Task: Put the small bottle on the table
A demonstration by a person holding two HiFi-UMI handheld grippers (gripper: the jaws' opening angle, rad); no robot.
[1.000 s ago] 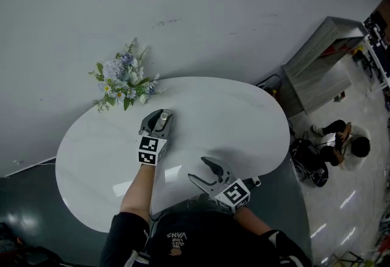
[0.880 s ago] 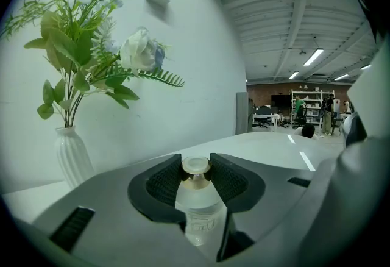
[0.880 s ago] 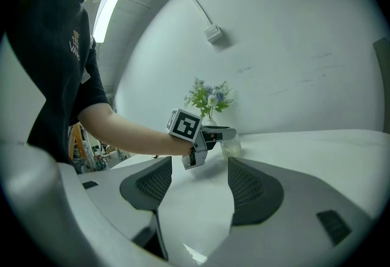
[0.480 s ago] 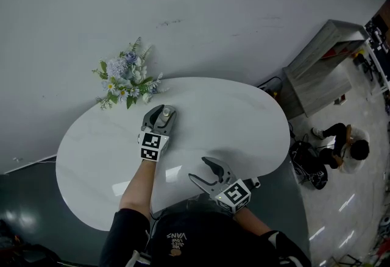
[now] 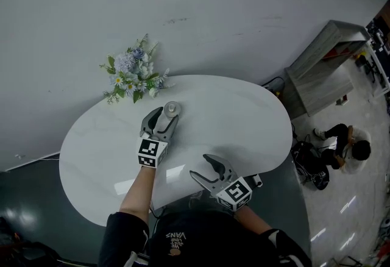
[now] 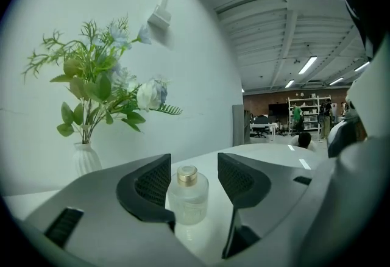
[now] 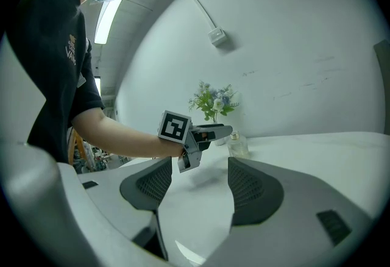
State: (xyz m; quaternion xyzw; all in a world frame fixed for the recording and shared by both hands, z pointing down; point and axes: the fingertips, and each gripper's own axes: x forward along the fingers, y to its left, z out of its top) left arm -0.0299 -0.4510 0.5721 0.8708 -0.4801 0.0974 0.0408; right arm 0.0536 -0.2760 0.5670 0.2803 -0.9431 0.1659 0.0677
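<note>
The small clear bottle point(image 5: 172, 108) with a gold cap stands upright on the white oval table point(image 5: 244, 119). My left gripper point(image 5: 159, 124) sits just behind it; its jaws are opening. In the left gripper view the bottle point(image 6: 187, 197) stands between the two pads, which do not press on it, inside my left gripper point(image 6: 194, 168). My right gripper point(image 5: 202, 169) hovers open over the table's near edge with nothing between its jaws. The right gripper view shows the bottle point(image 7: 237, 144) just past my left gripper point(image 7: 214, 133), seen beyond my right gripper point(image 7: 198, 169).
A white vase of blue and white flowers point(image 5: 134, 76) stands at the table's far left edge by the wall, just beyond the bottle. A grey cabinet point(image 5: 326, 64) and a crouching person point(image 5: 341, 144) are to the right on the floor.
The left gripper's jaws have spread off the bottle and the gripper has drawn back a little; the bottle stands free on the table. The right gripper has hardly moved.
</note>
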